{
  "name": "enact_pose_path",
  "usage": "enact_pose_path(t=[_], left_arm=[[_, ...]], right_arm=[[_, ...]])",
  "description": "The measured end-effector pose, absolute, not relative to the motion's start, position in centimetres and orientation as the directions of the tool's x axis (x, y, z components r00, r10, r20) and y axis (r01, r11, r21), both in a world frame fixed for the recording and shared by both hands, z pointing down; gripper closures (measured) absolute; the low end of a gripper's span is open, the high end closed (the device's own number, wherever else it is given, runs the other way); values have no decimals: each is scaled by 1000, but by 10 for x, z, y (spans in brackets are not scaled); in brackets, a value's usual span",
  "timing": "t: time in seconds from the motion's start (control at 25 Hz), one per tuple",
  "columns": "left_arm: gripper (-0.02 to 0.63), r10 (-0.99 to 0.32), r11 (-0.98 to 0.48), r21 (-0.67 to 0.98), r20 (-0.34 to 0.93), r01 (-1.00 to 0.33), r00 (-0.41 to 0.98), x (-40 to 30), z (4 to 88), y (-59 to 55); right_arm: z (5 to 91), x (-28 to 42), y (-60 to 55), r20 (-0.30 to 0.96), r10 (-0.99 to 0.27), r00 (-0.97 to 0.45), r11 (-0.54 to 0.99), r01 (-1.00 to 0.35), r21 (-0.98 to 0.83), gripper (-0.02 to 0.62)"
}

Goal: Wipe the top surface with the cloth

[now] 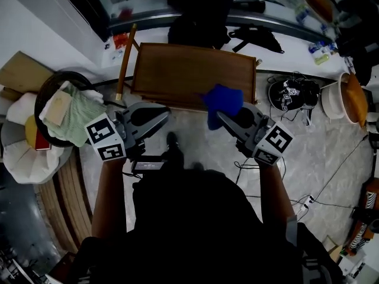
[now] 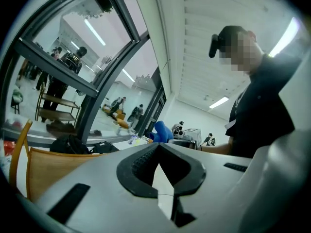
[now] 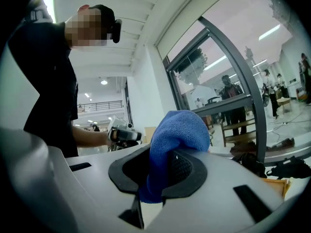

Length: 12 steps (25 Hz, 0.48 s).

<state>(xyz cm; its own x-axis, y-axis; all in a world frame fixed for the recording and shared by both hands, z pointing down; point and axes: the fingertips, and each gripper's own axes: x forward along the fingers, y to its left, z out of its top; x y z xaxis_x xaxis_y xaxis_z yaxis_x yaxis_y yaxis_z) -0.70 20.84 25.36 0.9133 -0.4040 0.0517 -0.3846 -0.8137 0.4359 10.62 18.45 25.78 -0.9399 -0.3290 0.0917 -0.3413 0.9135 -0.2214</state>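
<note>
The right gripper's (image 3: 160, 147) jaws are clamped on the blue cloth (image 3: 176, 135), which bulges out past their tips. The left gripper's (image 2: 158, 145) jaws meet at the tips with nothing between them.

In the head view the right gripper (image 1: 220, 117) holds the cloth (image 1: 222, 101) over the near right edge of the wooden table (image 1: 183, 70), while the left gripper (image 1: 163, 114) hangs just off the table's near left corner. The table top is bare.

A black bag (image 1: 195, 25) lies beyond the table. To its right sits a dark round object (image 1: 289, 94), possibly a helmet. Left of the table, a round black basket (image 1: 42, 96) holds pale folded towels (image 1: 77, 114). At far right, a white tub (image 1: 333, 102) holds something orange. Cables (image 1: 334, 176) trail over the floor.
</note>
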Motion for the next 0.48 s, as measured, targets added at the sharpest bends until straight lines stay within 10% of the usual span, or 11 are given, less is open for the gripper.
enact_pose_path(t=[0.48], left_arm=[[598,-349,-830,454,30,-323,937,-82,257,123]], right_arm=[[253,39,104,129,-409,-904,881,-427,-203,528]])
